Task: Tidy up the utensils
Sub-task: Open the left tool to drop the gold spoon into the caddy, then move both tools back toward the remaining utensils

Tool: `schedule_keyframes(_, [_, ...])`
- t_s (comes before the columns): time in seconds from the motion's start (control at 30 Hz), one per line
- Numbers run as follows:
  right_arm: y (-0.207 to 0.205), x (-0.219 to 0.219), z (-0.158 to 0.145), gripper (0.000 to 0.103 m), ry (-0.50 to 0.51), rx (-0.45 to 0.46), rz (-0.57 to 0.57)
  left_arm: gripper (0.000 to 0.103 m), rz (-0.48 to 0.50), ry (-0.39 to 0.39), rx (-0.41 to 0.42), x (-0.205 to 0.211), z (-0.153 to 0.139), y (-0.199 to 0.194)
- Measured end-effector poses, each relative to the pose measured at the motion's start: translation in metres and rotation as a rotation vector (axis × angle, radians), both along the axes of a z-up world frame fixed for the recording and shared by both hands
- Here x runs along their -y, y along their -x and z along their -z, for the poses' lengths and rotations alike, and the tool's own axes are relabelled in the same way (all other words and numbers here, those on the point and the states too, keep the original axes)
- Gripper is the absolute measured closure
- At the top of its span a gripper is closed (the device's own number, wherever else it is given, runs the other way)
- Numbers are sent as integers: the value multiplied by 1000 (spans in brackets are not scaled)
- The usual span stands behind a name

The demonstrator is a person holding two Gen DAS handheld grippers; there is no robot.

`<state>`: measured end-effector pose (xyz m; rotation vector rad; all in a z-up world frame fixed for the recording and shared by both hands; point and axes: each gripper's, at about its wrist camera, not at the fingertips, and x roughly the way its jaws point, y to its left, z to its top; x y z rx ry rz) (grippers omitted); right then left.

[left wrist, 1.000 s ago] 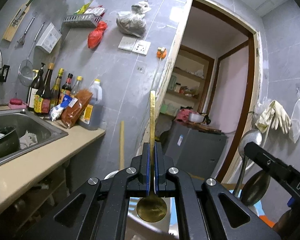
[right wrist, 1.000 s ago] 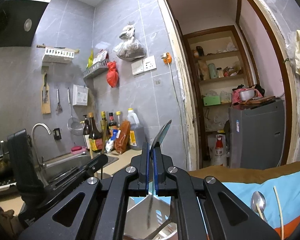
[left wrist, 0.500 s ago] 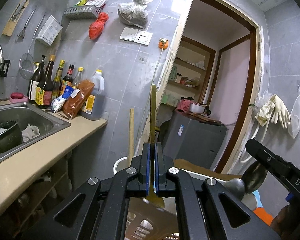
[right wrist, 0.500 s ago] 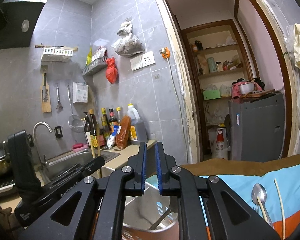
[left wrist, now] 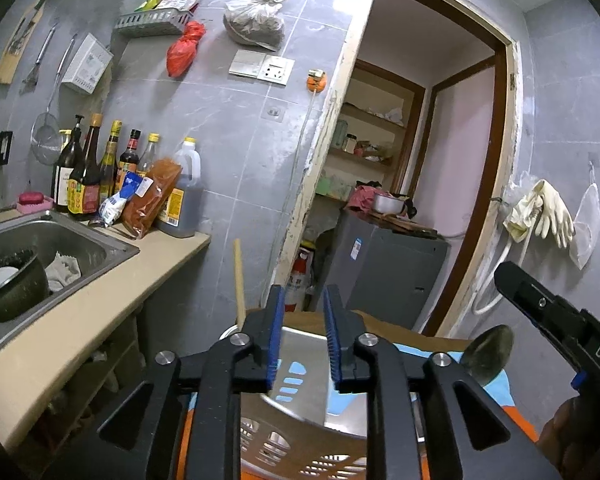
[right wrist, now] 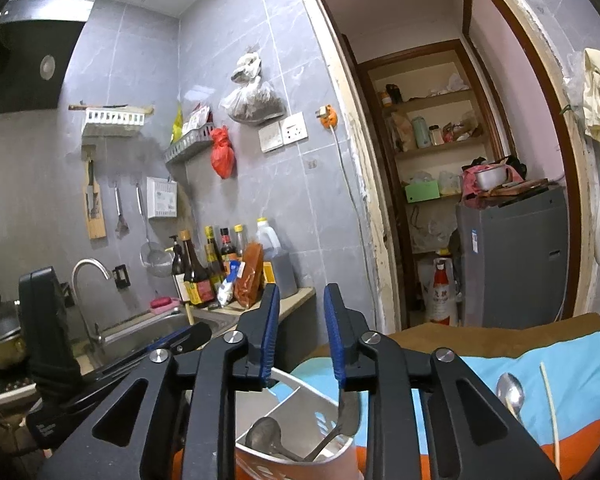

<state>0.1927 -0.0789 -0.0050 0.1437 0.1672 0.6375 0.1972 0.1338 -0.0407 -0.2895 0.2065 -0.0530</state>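
My left gripper (left wrist: 301,336) is open and empty above a slotted utensil basket (left wrist: 300,446). A wooden chopstick (left wrist: 239,280) stands up at the basket's far left. My right gripper (right wrist: 301,332) is open and empty above the same basket (right wrist: 300,400), whose divider splits it into compartments. A dark spoon (right wrist: 264,432) and a steel utensil (right wrist: 340,416) lean inside it. On the blue and orange cloth (right wrist: 572,360) to the right lie a steel spoon (right wrist: 510,390) and a pale chopstick (right wrist: 550,404). The right gripper also shows in the left wrist view (left wrist: 556,320), with a spoon bowl (left wrist: 488,354) below it.
A counter (left wrist: 100,304) with a steel sink (left wrist: 40,248) and several sauce bottles (left wrist: 100,176) runs along the left. A grey appliance (left wrist: 388,272) stands in the doorway behind. Rubber gloves (left wrist: 548,212) hang on the right wall.
My left gripper opened and the gold spoon it held is gone from its fingers. My right gripper let go of its steel utensil and opened wider. Both sit lower over the basket.
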Motion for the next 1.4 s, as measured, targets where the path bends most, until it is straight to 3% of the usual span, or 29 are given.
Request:
schedule_keyframes(0.2, [2, 28, -13, 64, -14, -21, 46, 60, 9, -27, -31, 17, -22, 8])
schedule_keyframes(0.27, [4, 42, -16, 50, -15, -25, 69, 53, 14, -30, -38, 26, -28, 10])
schedule_keyframes(0.33, [6, 57, -19, 43, -12, -24, 90, 42, 11, -32, -39, 36, -34, 12])
schedule_keyframes(0.4, [8, 71, -23, 34, 2, -21, 114, 22, -2, -27, -31, 46, -39, 15])
schedule_keyframes(0.47, [10, 87, -25, 21, 10, -18, 136, 10, -28, -17, -15, 58, -43, 19])
schedule_keyframes(0.5, [11, 95, -27, 19, 16, -15, 149, 7, -42, -13, -5, 64, -45, 21])
schedule_keyframes(0.67, [17, 132, -28, 0, 69, 6, 195, 5, -66, -45, 9, 100, -51, 28])
schedule_keyframes(0.97, [13, 188, -9, 0, 135, -62, 235, 5, -25, -92, -71, 166, -28, 34])
schedule_keyframes(1.4, [-25, 240, 36, 0, 180, -246, 242, 5, 55, -104, -285, 233, 30, 17])
